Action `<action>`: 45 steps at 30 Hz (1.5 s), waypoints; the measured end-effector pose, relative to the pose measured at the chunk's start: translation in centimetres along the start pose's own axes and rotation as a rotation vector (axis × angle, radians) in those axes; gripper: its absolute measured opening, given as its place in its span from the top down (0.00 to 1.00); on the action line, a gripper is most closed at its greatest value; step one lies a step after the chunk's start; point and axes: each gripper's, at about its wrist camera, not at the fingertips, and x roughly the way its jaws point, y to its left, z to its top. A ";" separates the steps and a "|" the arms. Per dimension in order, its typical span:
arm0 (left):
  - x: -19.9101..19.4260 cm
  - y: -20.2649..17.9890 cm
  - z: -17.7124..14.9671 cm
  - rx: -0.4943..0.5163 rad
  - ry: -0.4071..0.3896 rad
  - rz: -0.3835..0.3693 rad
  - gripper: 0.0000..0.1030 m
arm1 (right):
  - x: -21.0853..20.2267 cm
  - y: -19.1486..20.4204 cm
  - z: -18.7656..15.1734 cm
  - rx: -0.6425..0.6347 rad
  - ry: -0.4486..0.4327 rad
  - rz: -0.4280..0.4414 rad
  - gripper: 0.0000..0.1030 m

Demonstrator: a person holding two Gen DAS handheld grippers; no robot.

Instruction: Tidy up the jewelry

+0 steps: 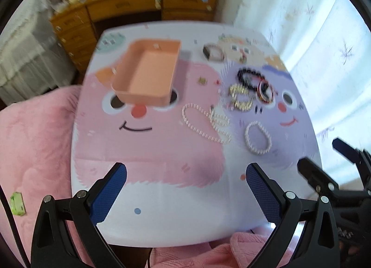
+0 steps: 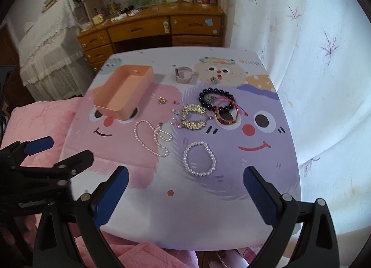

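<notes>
tray: orange tray [image 2: 123, 96] on the pink half of the table [image 2: 208, 210], far left part; inside looks bare, nothing sorted in yet
pearl bracelet: pearl bracelet [image 2: 199, 159] lying flat on the purple half, nearest the right gripper, apart from the other pieces
pearl necklace: long pearl necklace [image 2: 150, 138] looped on the pink/purple border, just left of the bracelet, near the tray's front corner
gold piece: gold chain piece [image 2: 193, 117] mid-table, beside the bead cluster, small pinkish bits at its left edge, too small to tell
beads: black bead bracelet [image 2: 216, 100] overlapping a red bangle [image 2: 227, 115], red string across both
small item: tiny gold earring or charm [image 2: 161, 100] just right of the tray, unclear which
watch: watch with mesh band [image 2: 184, 74] at the far edge, behind everything else
left tongs: left gripper [image 1: 185, 189] spread wide, nothing between the blue pads, hovering over the near edge of the table
right tongs: right gripper [image 2: 185, 189] also spread wide, empty, over the near edge, roughly lined up with the pearl bracelet
progress: judged at the very start; all pieces loose on the table, none in the tray
left to do: every piece to be picked and dropped in the tray; pearl bracelet likely the easiest first grab for the right side
surroundings: pink blanket [image 2: 41, 115] under and around the table, wooden desk [image 2: 162, 27] behind
</notes>
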 end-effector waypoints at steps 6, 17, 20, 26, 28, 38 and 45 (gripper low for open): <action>4.3 1.0 0.5 0.113 0.108 0.014 0.01 | 3.8 1.0 -1.2 -0.049 0.027 -0.089 0.15; 12.3 -1.5 2.3 0.042 0.165 -0.148 0.01 | 10.2 -0.6 -3.3 0.006 0.079 -0.077 0.31; 14.0 -1.9 3.2 -0.020 0.184 -0.146 0.05 | 11.5 -0.7 -3.2 -0.044 0.080 -0.056 0.31; 16.0 -3.6 5.0 -0.038 0.175 -0.092 0.10 | 13.2 -1.8 -2.2 -0.081 0.079 -0.053 0.46; 16.5 -4.1 5.4 -0.050 0.182 -0.075 0.14 | 14.0 -2.5 -1.8 -0.089 0.102 -0.043 0.56; 17.8 -5.2 6.6 -0.093 0.167 0.037 0.53 | 16.1 -4.4 -0.6 -0.211 0.138 0.076 0.84; 17.2 -3.6 6.9 -0.131 0.159 0.061 0.93 | 16.5 -4.5 -0.2 -0.277 0.138 0.136 0.92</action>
